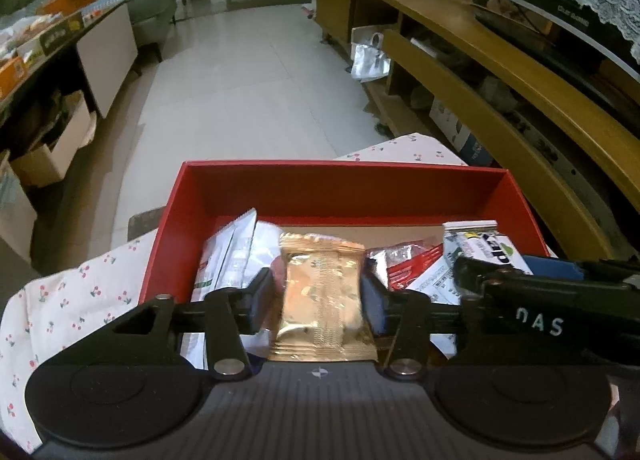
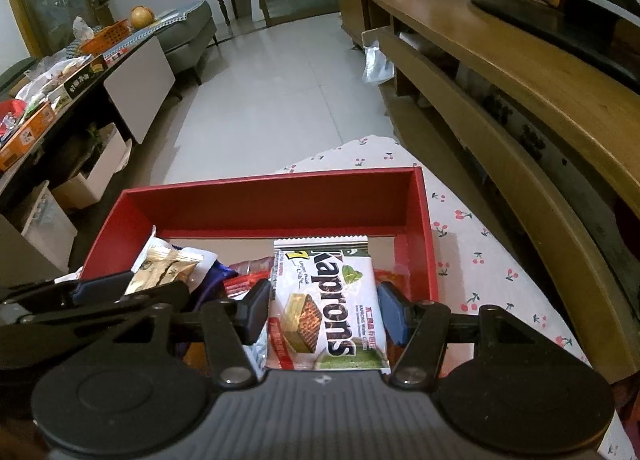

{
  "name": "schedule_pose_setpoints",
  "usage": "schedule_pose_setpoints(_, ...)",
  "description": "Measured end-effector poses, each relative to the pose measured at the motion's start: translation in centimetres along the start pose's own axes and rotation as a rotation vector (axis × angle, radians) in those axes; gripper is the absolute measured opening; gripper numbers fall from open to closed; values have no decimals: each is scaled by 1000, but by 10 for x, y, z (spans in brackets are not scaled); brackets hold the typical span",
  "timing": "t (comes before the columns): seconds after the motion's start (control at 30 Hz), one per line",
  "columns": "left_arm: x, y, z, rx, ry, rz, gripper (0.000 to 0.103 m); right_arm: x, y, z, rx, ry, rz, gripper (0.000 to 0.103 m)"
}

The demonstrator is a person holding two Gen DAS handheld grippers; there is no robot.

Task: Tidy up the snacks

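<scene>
Hovering side by side over the red box [image 1: 360,187]: left gripper [image 1: 320,300] pinches the gold packet [image 1: 322,300], right gripper [image 2: 322,308] straddles the Kaprons wafer pack [image 2: 324,300], contact on its right unclear. Both packs' long axes run along the fingers, pointing toward the box's far wall; bare floor lies just ahead of them.

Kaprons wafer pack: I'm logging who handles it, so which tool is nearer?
Right. The right tool straddles the Kaprons wafer pack; the left tool sits to its left, around the gold packet.
</scene>
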State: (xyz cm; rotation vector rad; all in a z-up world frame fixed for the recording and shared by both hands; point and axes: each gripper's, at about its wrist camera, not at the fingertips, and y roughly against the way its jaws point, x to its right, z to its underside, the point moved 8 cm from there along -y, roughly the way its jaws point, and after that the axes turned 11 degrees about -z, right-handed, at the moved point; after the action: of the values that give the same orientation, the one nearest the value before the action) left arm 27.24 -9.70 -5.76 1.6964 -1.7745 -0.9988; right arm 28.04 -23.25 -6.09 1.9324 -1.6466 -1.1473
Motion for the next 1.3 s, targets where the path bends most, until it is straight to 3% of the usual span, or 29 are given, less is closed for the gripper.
schedule_pose_setpoints(0.47, -12, 12, 4, -4, 41, -12, 82, 0, 4, -2, -7, -12, 9, 62)
schedule_pose_setpoints(0.67, -17, 20, 4, 11, 35, -32, 85, -2, 9, -3, 7, -1, 8, 69)
schedule_pose_setpoints(1.0, -26, 37, 15, 16, 46, -45, 92, -9, 31, 4, 37, -10, -11, 71)
schedule_pose_setpoints(1.3, -34, 50, 36, -3, 59, -41, 93, -15, 56, 32, 23, -27, -16, 72)
